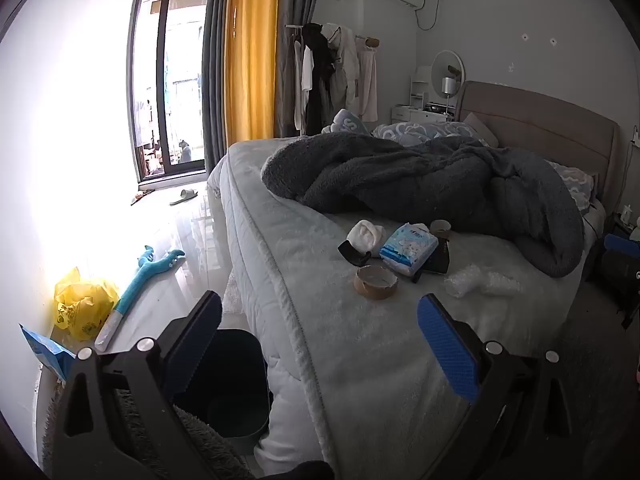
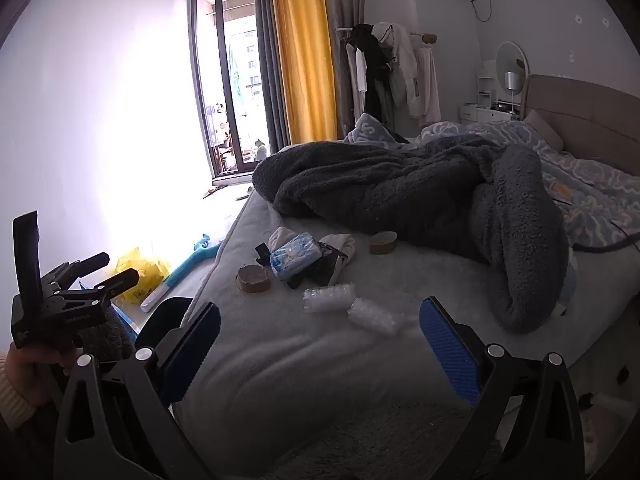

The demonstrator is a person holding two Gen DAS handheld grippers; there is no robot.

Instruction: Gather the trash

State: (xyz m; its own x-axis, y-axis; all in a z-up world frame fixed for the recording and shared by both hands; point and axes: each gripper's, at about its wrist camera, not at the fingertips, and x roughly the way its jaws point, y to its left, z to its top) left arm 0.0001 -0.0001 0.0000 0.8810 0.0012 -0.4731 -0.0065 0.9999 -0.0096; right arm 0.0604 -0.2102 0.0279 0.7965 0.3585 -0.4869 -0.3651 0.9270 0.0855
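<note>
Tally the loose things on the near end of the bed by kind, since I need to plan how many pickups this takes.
Cardboard tape rolls: 2
Bubble wrap pieces: 2
Tissue packs: 1
White socks or cloths: 2
Dark items, too unclear to name: 2
Total: 9

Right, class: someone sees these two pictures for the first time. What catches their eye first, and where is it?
The crumpled dark grey blanket heaped across the middle of the bed draws the eye first, along with the bright yellow curtain beside the glaring window. Then comes the litter on the white cover nearer the camera: a blue tissue pack, a brown tape roll and clear bubble wrap.
</note>
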